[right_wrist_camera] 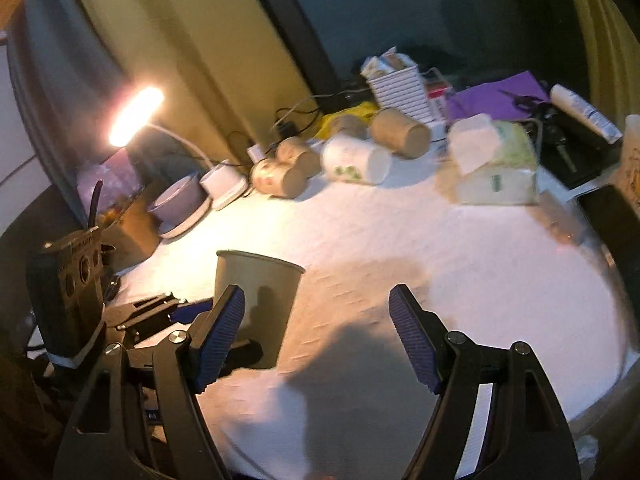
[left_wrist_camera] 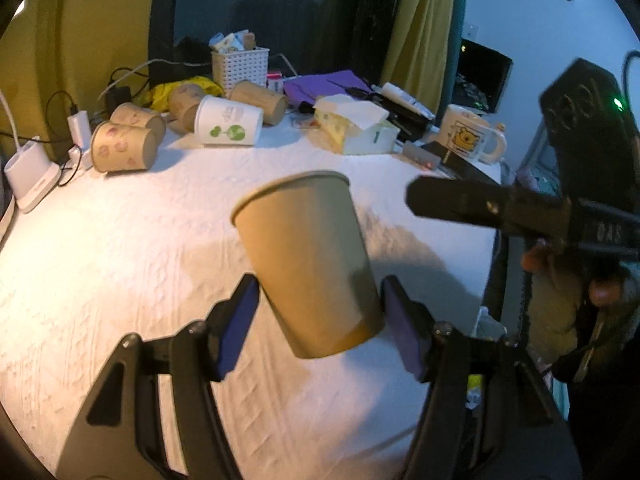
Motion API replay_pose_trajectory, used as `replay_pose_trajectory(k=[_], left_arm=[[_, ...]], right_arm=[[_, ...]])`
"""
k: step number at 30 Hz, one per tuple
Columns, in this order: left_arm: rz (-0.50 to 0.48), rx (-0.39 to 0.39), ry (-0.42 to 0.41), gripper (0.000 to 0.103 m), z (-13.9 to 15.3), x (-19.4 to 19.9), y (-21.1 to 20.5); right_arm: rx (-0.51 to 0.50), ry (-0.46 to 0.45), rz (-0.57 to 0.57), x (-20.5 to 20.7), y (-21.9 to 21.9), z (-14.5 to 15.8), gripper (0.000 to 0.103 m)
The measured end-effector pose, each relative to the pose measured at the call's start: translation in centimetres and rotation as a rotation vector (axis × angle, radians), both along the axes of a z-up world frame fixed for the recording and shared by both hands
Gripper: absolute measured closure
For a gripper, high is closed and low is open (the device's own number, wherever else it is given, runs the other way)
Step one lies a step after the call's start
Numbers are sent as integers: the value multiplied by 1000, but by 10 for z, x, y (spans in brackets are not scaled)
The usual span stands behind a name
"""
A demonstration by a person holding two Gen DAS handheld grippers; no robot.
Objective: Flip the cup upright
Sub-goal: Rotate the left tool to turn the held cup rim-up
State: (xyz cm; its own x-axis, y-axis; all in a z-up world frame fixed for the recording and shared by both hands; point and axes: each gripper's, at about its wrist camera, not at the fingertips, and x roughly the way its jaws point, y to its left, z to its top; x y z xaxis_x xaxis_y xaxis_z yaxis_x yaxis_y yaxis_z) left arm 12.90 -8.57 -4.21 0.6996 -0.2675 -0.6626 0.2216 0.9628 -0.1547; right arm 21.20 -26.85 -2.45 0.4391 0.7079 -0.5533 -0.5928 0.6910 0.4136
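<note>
Plain brown paper cup (left_wrist_camera: 310, 264), mouth up, tilted slightly. Left gripper (left_wrist_camera: 320, 312) clamps its base; right gripper (right_wrist_camera: 316, 336) spread wide, empty, beside cup.

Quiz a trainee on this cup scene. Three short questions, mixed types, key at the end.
1. True or false: the brown cup sits between the left gripper fingers with its rim up.
2. What does the right gripper hold?
3. The cups at the back are: A) stacked, B) on their sides, C) upright.

Key: 1 true; 2 nothing, its fingers are apart; 3 B.
</note>
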Motion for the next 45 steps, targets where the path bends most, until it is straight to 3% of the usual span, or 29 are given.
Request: replay_pose_trajectory(k=[10, 24, 45], left_arm=[[-6, 4, -113, 39, 0, -58, 29], [15, -7, -207, 39, 2, -117, 36], [-47, -27, -253, 39, -5, -125, 38]], right_arm=[[42, 51, 80, -38, 50, 1, 25], [89, 41, 174, -86, 69, 13, 25], [124, 171, 258, -77, 98, -3, 25]])
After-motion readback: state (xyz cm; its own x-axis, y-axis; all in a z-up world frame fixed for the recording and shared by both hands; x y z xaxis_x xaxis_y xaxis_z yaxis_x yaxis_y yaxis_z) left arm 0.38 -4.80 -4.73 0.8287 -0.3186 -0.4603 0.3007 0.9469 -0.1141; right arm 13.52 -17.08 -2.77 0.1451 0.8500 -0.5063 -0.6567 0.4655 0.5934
